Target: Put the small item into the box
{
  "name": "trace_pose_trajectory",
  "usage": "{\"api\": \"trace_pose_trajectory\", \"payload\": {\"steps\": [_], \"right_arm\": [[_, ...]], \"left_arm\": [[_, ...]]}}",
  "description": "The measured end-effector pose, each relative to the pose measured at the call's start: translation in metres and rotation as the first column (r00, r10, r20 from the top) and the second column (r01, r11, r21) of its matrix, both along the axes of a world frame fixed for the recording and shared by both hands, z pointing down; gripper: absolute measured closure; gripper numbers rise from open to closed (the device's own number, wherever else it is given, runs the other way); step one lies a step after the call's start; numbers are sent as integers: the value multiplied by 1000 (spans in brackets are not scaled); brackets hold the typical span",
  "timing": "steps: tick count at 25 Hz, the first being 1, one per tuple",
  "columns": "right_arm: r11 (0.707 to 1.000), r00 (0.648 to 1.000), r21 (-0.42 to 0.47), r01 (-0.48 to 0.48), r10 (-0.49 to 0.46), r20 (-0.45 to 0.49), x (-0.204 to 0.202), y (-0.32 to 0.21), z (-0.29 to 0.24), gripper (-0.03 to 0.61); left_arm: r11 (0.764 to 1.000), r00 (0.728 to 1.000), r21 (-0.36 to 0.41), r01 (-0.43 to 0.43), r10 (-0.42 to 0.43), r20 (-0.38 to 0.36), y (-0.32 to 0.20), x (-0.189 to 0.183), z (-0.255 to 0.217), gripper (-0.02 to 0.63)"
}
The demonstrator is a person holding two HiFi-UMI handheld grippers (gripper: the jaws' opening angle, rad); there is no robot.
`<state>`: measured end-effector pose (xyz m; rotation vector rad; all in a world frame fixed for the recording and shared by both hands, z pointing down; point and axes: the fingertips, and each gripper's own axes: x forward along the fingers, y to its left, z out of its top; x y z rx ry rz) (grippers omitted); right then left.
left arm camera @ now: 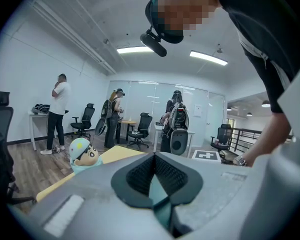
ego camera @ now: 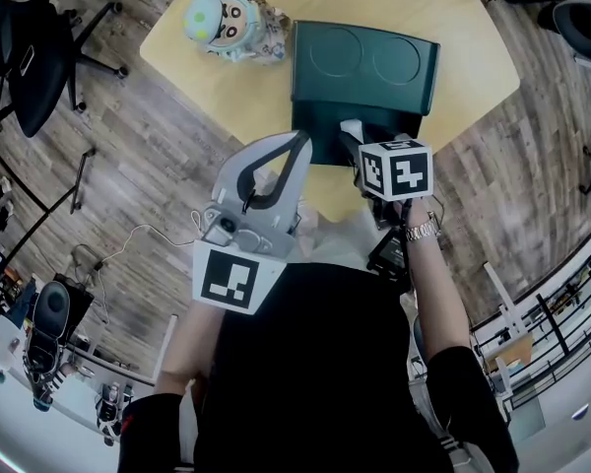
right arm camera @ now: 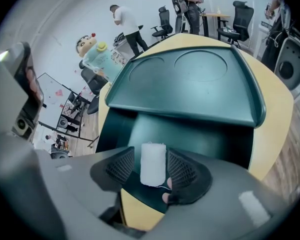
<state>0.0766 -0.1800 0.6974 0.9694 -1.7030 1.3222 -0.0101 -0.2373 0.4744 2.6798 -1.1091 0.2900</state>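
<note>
A dark green box (ego camera: 323, 126) stands on the yellow table with its lid (ego camera: 364, 62) tipped up and back. In the right gripper view its open inside (right arm camera: 200, 134) lies right under my right gripper (right arm camera: 152, 166). A small white roll-like item (right arm camera: 153, 164) stands between the two pads with a thin gap on each side, so the gripper is open. From the head view the item (ego camera: 352, 126) shows at the box's front edge, below the right gripper (ego camera: 356, 153). My left gripper (ego camera: 300, 141) hangs left of the box, shut and empty; its pads meet at the tip (left arm camera: 154, 159).
A cartoon doll (ego camera: 231, 23) sits on the table's far left corner, also seen from the left gripper (left arm camera: 84, 154). The table's (ego camera: 227, 97) front edge runs just under both grippers. An office chair (ego camera: 30, 57) stands on the wood floor at left. People and chairs fill the room behind.
</note>
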Motion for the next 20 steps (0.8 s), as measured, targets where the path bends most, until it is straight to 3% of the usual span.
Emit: {"api": "trace_pose_trajectory", "payload": {"steps": [6, 13, 20], "right_arm": [[998, 999, 56, -32, 33, 0, 0, -4, -17, 415], [991, 996, 104, -81, 83, -14, 1, 1, -33, 556], [972, 982, 134, -191, 189, 26, 10, 9, -53, 575]], "left_arm": [[1000, 1000, 20, -24, 24, -1, 5, -3, -9, 612], [997, 998, 49, -67, 67, 4, 15, -11, -19, 612], [992, 994, 66, -108, 108, 2, 27, -10, -26, 612]]}}
